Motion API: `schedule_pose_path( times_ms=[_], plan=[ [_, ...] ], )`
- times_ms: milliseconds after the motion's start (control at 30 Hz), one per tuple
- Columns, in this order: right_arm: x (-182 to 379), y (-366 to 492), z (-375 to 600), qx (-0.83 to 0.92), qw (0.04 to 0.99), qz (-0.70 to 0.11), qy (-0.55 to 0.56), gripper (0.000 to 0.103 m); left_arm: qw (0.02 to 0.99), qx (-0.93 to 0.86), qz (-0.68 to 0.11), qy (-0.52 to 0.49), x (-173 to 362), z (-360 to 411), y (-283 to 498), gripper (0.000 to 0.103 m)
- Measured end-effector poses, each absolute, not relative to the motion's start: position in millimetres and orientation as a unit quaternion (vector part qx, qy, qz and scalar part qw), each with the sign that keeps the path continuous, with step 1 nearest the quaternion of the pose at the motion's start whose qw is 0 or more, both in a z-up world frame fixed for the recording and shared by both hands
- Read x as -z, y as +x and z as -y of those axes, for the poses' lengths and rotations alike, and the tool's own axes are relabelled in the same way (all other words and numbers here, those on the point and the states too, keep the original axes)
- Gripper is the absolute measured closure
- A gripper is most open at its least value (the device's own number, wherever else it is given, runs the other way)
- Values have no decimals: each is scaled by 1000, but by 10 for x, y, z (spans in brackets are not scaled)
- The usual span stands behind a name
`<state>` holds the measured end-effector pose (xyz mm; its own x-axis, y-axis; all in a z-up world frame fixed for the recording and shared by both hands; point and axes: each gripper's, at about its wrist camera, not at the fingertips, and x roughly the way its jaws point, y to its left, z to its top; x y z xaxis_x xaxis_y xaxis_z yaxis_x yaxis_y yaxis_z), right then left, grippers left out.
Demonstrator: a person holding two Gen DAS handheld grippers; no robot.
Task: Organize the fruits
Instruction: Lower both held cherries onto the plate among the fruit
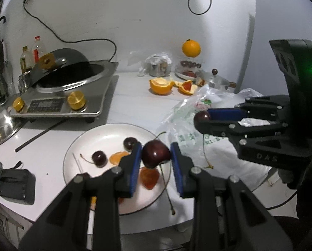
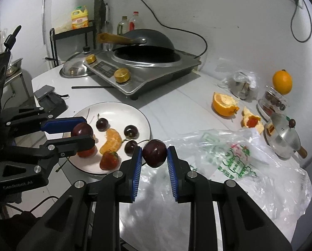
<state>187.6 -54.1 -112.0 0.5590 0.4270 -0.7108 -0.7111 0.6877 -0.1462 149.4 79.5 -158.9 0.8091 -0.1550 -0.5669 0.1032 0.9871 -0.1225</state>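
My left gripper [image 1: 156,154] is shut on a dark red cherry [image 1: 156,154], held above the white plate [image 1: 83,142]; it also shows in the right wrist view [image 2: 81,132]. My right gripper [image 2: 155,156] is shut on another dark cherry [image 2: 155,155], held over the plate's right edge and the plastic bag [image 2: 239,163]; it also shows in the left wrist view [image 1: 202,118]. On the plate [image 2: 118,108] lie three cherries [image 2: 102,124], an orange segment [image 2: 111,141] and a strawberry [image 2: 109,160].
An induction cooker with a wok [image 2: 143,62] stands behind the plate, a steel lid [image 2: 75,69] to its left. A cut orange [image 2: 225,103], peel, a whole orange [image 2: 282,82], a small pot lid [image 2: 281,138] and a phone [image 2: 44,91] lie around.
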Motion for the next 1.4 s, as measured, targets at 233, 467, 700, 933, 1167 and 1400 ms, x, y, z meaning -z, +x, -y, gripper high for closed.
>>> schedule_pose_path(
  times_ms=[233, 467, 700, 933, 1167, 1400],
  plan=[
    [1157, 1880, 367, -344, 848, -334, -224, 77, 950, 52, -302, -54, 1642, -972, 1477, 74],
    [1210, 1900, 174, -355, 840, -338, -233, 77, 949, 38, -306, -65, 1720, -1170, 1491, 74],
    [1268, 1957, -17, -363, 834, -342, -238, 77, 947, 26, -311, -72, 1794, -1400, 1545, 74],
    [1351, 2039, -218, -373, 825, -348, -243, 77, 947, 15, -313, -73, 1854, -1567, 1612, 74],
    [1430, 2142, -393, -386, 817, -351, -245, 77, 946, 13, -316, -73, 1901, -1649, 1739, 74],
    [1513, 2247, -515, -398, 809, -356, -243, 77, 945, 14, -321, -69, 1949, -1698, 1892, 74]
  ],
)
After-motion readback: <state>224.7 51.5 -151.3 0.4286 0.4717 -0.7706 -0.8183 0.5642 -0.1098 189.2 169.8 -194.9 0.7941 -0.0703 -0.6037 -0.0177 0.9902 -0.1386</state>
